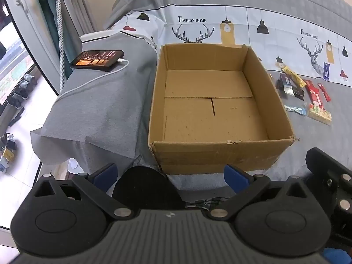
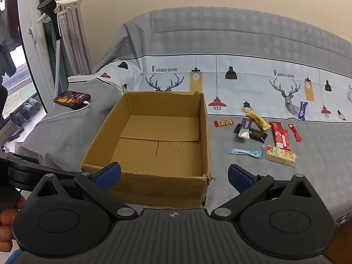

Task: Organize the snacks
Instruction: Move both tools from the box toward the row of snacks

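An empty open cardboard box (image 1: 222, 154) sits on the grey bed cover; it also shows in the right wrist view (image 2: 154, 187). Several small snack packets lie on the cover to its right: a blue one (image 2: 244, 153), a clear pale bar (image 2: 279, 156), a red one (image 2: 279, 135), a dark one (image 2: 256, 134), a yellow one (image 2: 257, 120), an orange one (image 2: 223, 122) and a purple one (image 2: 303, 110). My left gripper (image 1: 170, 175) is open and empty in front of the box. My right gripper (image 2: 173, 175) is open and empty at the box's near wall.
A phone (image 1: 96, 59) on a white charging cable (image 1: 96, 79) lies left of the box on a grey pillow. The bed edge drops at the left to a floor with shoes (image 1: 24, 85). A printed sheet band (image 2: 242, 77) runs behind the box.
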`<action>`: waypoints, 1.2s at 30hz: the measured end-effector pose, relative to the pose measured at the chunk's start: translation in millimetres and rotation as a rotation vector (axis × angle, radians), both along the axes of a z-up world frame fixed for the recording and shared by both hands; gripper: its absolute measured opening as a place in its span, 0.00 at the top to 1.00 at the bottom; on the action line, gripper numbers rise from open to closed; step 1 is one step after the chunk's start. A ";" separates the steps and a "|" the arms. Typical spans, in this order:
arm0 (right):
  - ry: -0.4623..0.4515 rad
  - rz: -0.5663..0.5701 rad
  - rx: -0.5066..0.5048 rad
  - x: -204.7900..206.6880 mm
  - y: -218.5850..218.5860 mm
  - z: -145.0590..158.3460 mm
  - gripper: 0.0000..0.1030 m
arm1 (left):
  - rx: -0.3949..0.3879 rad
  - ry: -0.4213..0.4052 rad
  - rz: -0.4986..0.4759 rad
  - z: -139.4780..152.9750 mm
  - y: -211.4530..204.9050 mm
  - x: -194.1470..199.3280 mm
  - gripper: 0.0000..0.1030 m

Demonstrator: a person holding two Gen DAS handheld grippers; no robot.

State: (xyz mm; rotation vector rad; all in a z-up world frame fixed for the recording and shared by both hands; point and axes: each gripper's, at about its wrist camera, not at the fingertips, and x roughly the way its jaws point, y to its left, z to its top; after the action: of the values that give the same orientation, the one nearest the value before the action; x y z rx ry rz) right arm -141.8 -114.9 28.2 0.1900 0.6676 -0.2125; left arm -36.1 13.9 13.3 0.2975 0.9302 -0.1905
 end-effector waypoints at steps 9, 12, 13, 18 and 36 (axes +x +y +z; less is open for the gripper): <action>-0.011 0.002 -0.004 -0.2 -2.5 -0.5 0.00 | 0.004 -0.002 -0.003 -0.2 -1.5 -1.6 0.00; -0.015 -0.001 -0.004 -1.7 -4.0 -3.3 0.00 | 0.006 -0.004 -0.006 -0.1 -2.2 -2.5 0.00; -0.016 -0.001 -0.004 -1.9 -3.8 -4.0 0.00 | 0.006 -0.006 -0.007 -0.1 -2.4 -3.2 0.00; -0.013 0.002 -0.003 -0.9 -5.3 -2.6 0.00 | 0.010 -0.006 -0.009 -0.2 -3.4 -3.8 0.00; -0.008 -0.009 -0.012 1.0 -10.0 -8.0 0.00 | 0.028 -0.002 -0.014 -3.3 -5.5 -2.6 0.00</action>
State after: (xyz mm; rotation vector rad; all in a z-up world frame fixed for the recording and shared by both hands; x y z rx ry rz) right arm -140.8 -124.9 20.3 0.1819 0.6570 -0.2242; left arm -38.8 8.4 9.9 0.3301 0.9298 -0.1906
